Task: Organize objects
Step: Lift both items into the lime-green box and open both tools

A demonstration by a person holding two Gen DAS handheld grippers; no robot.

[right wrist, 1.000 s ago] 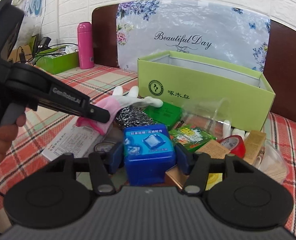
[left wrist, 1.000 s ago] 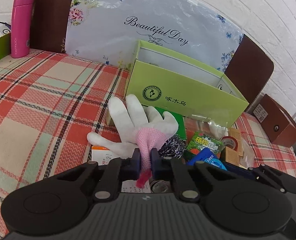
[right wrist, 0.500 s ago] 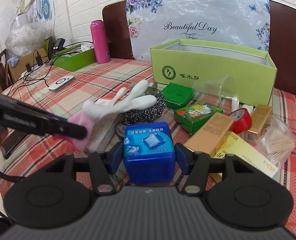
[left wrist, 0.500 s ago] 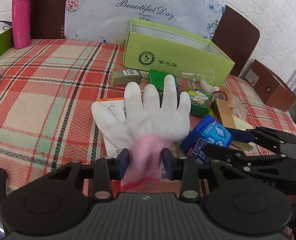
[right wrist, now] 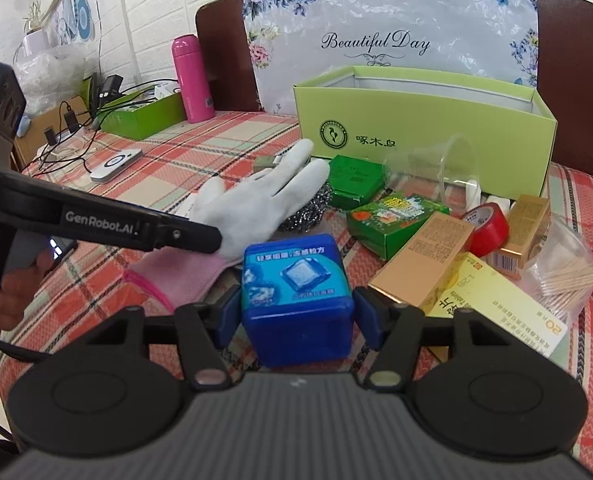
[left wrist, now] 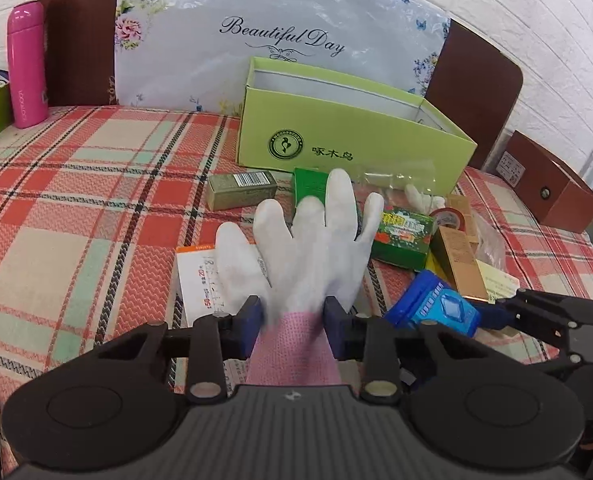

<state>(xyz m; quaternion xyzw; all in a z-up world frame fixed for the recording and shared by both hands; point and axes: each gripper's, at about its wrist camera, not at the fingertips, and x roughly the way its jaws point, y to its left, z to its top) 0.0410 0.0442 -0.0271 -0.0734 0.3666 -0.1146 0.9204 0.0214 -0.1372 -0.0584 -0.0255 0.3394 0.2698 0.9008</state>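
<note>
**Two loaded grippers above a crowded table: where the carry may fail**

The left gripper (left wrist: 292, 314) is clamped on the pink knitted cuff of a white fabric work glove (left wrist: 308, 248), whose limp fingers fan forward above the clutter. The right gripper (right wrist: 296, 316) is closed on the sides of a blue square plastic tub with a printed lid (right wrist: 296, 296), held clear of the red-and-green plaid tablecloth (left wrist: 76, 200). The likely destination, an open lime-green cardboard box (left wrist: 348, 136), stands at the back of the table, beyond the loose items.

Risks, as judgements from this arrangement:

- The glove is held by soft cuff fabric only. A quick swing could let the knit slide between the pads, and the trailing fingers could snag or sweep the small green carton (left wrist: 402, 236), the grey steel-wool scourer (right wrist: 308, 210) or the red tape roll (right wrist: 486, 224).
- The tub's smooth walls give the pads little purchase; tilting it forward may let it slip or rotate.
- The two tools sit close together, the left one's arm just beside the tub in the right view. Both heading for the box at once invites a collision.
- A clear plastic cup (right wrist: 428, 164) lies just in front of the box and would tip or roll if brushed.
</note>
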